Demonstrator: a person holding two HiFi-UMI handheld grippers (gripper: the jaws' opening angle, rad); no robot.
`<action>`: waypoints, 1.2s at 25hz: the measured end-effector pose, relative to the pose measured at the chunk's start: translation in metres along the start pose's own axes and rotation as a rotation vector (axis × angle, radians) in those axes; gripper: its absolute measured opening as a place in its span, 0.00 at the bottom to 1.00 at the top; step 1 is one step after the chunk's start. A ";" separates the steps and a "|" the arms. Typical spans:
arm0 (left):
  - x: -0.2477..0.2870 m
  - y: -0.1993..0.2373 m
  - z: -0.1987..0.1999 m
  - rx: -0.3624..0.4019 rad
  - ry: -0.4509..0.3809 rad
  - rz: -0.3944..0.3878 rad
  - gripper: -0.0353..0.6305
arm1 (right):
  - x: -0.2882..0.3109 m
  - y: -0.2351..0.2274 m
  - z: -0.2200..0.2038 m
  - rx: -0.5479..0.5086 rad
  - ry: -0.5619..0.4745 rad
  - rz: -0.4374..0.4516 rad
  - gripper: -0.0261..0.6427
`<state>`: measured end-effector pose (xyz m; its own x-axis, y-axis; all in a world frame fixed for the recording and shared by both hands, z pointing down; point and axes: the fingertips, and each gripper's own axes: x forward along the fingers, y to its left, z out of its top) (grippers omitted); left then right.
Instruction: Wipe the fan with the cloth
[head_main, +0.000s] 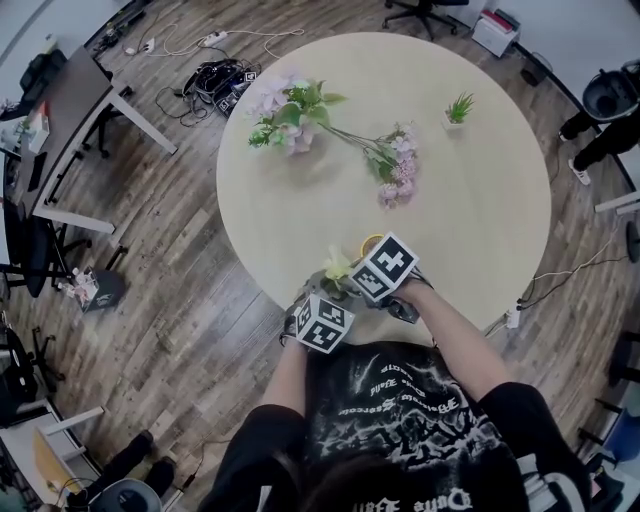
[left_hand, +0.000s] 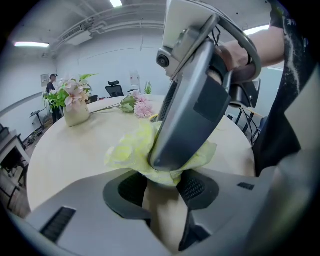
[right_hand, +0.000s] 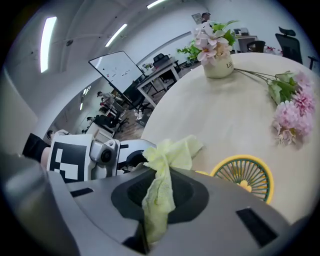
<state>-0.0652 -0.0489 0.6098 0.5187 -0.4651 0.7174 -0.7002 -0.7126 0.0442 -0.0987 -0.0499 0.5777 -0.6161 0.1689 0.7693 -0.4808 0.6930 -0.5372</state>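
The grey right gripper (left_hand: 164, 164) covers the middle of the crumpled pale yellow cloth (left_hand: 125, 150) in the left gripper view. Overhead, its marker cube (head_main: 384, 266) hides most of the round yellow grille fan (head_main: 371, 239).

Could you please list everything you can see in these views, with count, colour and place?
table: one, beige, round, centre
vase: one, cream, holding pink flowers, far side of table
flower spray: one, pink and green, lying mid-table
potted plant: one, green, table's far right
fan: one, yellow rim, green spokes, table's near edge
cloth: one, yellow-green, over the near edge
desk: one, dark, left of table
whiteboard: one, white, background
left gripper: one, grey, jaws apart, something beige between them, unclear what
right gripper: one, grey, shut on the cloth
shirt: one, black, printed, bottom
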 end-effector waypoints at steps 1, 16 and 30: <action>0.000 -0.001 0.000 0.004 -0.001 0.001 0.33 | 0.000 0.000 -0.002 0.000 0.016 0.016 0.11; 0.000 -0.002 0.000 0.002 0.004 -0.003 0.33 | -0.015 -0.009 -0.018 -0.007 -0.033 -0.027 0.11; 0.000 0.000 0.001 -0.012 0.013 -0.013 0.33 | -0.021 -0.024 -0.044 0.098 -0.108 -0.087 0.11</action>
<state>-0.0649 -0.0493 0.6095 0.5215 -0.4490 0.7256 -0.6995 -0.7119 0.0622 -0.0468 -0.0397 0.5895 -0.6303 0.0312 0.7757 -0.5906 0.6292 -0.5052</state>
